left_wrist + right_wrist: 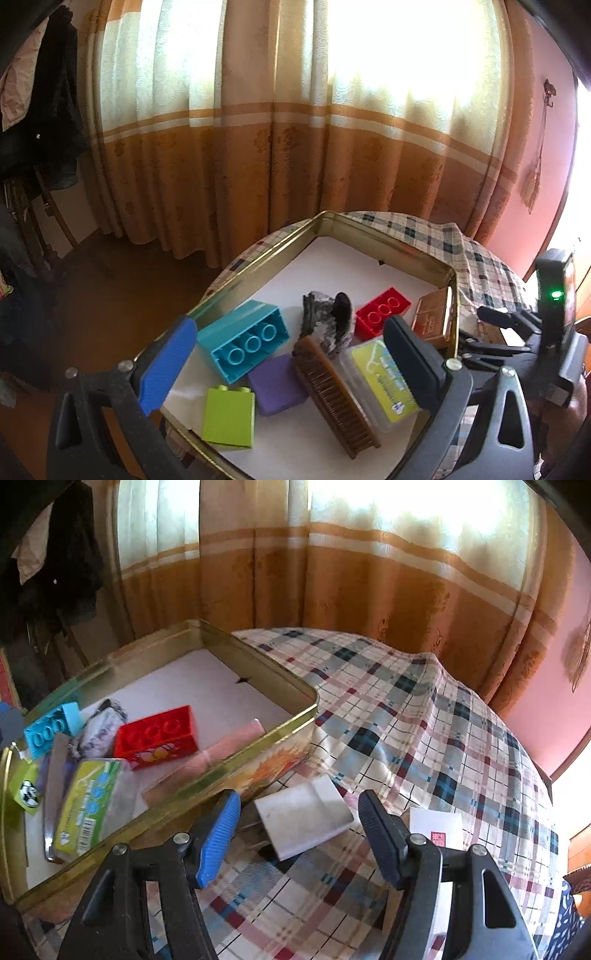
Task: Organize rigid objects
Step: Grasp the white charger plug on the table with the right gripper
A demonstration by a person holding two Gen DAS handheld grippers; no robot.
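Observation:
A gold tin box [258, 254] [258, 657] on the plaid table holds a teal brick [243, 338], a red brick [382, 312], a green brick [229, 417], a purple block [277, 384], a brown brush [336, 395], a clear case with a yellow label [384, 380], a dark rock [325, 321] and a brown box [432, 317]. My left gripper [288, 373] hovers open and empty over the box. My right gripper [299, 834] is open, its fingers either side of a white plug adapter [303, 816] lying on the cloth beside the box.
A plaid cloth [424, 709] covers the table. A white card [439, 830] lies right of the adapter. Orange curtains [295, 147] hang behind. A dark chair with clothes [40, 129] stands at the left. The other gripper's body [554, 314] shows at the right.

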